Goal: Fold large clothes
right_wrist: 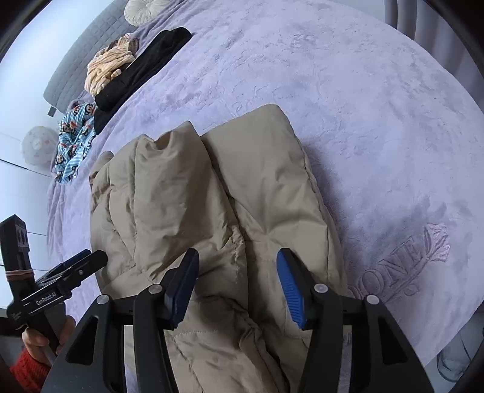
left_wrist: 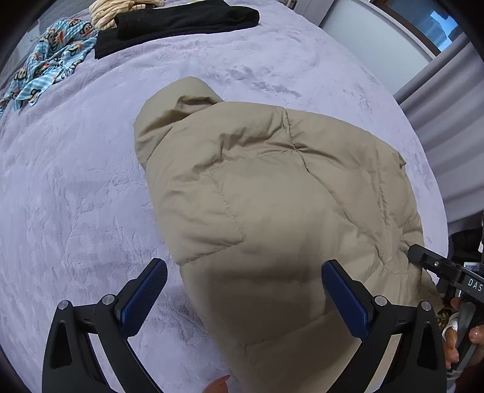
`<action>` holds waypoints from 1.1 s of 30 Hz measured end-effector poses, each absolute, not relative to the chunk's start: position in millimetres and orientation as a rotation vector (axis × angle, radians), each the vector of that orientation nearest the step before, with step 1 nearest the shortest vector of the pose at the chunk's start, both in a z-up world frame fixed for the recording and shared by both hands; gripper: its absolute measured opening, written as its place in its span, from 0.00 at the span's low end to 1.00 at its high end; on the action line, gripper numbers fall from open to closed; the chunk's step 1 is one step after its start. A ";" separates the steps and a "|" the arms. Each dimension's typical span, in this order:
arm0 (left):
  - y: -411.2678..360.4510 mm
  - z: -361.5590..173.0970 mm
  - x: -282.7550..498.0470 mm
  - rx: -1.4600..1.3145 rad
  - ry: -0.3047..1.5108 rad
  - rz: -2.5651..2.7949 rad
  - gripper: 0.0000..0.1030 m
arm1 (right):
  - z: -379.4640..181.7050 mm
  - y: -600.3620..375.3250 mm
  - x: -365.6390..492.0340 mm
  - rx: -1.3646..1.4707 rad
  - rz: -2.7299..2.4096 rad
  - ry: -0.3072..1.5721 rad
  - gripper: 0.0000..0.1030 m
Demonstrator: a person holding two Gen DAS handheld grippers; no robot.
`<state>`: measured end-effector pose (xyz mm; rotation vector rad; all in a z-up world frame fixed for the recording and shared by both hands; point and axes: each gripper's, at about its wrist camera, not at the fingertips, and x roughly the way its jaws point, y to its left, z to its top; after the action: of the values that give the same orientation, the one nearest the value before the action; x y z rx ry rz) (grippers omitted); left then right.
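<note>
The lavender bedspread is filling both frames; the beige puffer jacket is lying centre, long axis running lower to upper frame, directly ahead of me; my left gripper and right gripper are hovering released, equally near; I am reading "GenRobot.AI", "DAS", "ONE".

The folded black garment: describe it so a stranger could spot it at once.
On the lavender plush bed cover, look past the beige puffer jacket to the far clothes pile. The folded black garment lies between cream striped fabric and blue monkey-print cloth; only it is plain black.
</note>
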<state>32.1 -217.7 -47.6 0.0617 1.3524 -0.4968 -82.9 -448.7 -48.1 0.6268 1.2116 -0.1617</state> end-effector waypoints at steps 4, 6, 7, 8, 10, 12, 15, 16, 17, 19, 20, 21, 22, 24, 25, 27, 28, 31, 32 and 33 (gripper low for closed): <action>-210.7 -51.1 32.5 0.043 1.382 -0.500 1.00 | -37.9 -446.0 -86.4 0.572 -0.171 1.197 0.75; -208.1 -52.2 32.1 0.041 1.387 -0.503 1.00 | -35.1 -446.7 -87.1 0.565 -0.174 1.185 0.77; -207.0 -53.1 32.1 0.039 1.390 -0.503 1.00 | -34.6 -447.2 -87.0 0.566 -0.175 1.184 0.77; -205.8 -54.4 32.4 0.032 1.395 -0.506 1.00 | -34.3 -447.6 -86.9 0.567 -0.175 1.183 0.77; -202.6 -57.6 33.6 0.009 1.410 -0.513 1.00 | -33.8 -448.3 -86.4 0.564 -0.172 1.178 0.80; -198.4 -61.2 34.9 -0.025 1.423 -0.525 1.00 | -33.4 -449.3 -86.4 0.552 -0.170 1.173 0.81; -192.0 -67.0 35.8 -0.060 1.442 -0.550 1.00 | -34.3 -455.4 -87.2 0.528 -0.189 1.173 0.82; -190.2 -68.8 36.5 -0.073 1.451 -0.561 1.00 | -34.8 -459.6 -87.8 0.524 -0.203 1.172 0.82; -187.7 -70.8 37.1 -0.090 1.461 -0.574 1.00 | -35.3 -464.5 -88.8 0.530 -0.212 1.170 0.82; -183.1 -74.0 37.0 -0.121 1.474 -0.591 1.00 | -36.7 -477.5 -92.4 0.581 -0.218 1.160 0.82; -179.3 -75.7 36.6 -0.137 1.478 -0.598 1.00 | -38.6 -485.0 -94.1 0.618 -0.212 1.155 0.82; -176.9 -77.5 35.6 -0.152 1.482 -0.603 1.00 | -41.0 -490.9 -95.2 0.651 -0.203 1.157 0.82; -175.5 -79.5 34.8 -0.165 1.485 -0.607 1.00 | -44.1 -496.2 -96.0 0.676 -0.202 1.162 0.82; -173.3 -84.9 32.7 -0.199 1.493 -0.628 1.00 | -51.4 -505.1 -96.9 0.708 -0.207 1.171 0.82; -169.9 -87.7 32.0 -0.219 1.497 -0.643 1.00 | -56.1 -508.7 -96.5 0.727 -0.197 1.177 0.82; -166.5 -93.0 32.2 -0.284 1.505 -0.685 1.00 | -65.3 -513.7 -94.7 0.791 -0.133 1.174 0.82; -163.4 -96.5 31.2 -0.316 1.507 -0.703 1.00 | -71.4 -516.2 -92.6 0.845 -0.070 1.171 0.82; -157.8 -112.5 33.9 -0.421 1.542 -0.765 1.00 | -87.2 -521.6 -84.7 0.954 0.084 1.174 0.82; -157.0 -120.1 36.0 -0.448 1.560 -0.777 1.00 | -91.1 -523.1 -81.6 0.958 0.108 1.181 0.82; -155.5 -126.1 37.1 -0.469 1.570 -0.784 1.00 | -94.4 -524.4 -78.5 0.951 0.118 1.191 0.82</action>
<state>37.1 -155.5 -126.1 -0.4693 1.5705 -0.7843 -78.5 -524.4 -94.4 0.9505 1.1911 0.1180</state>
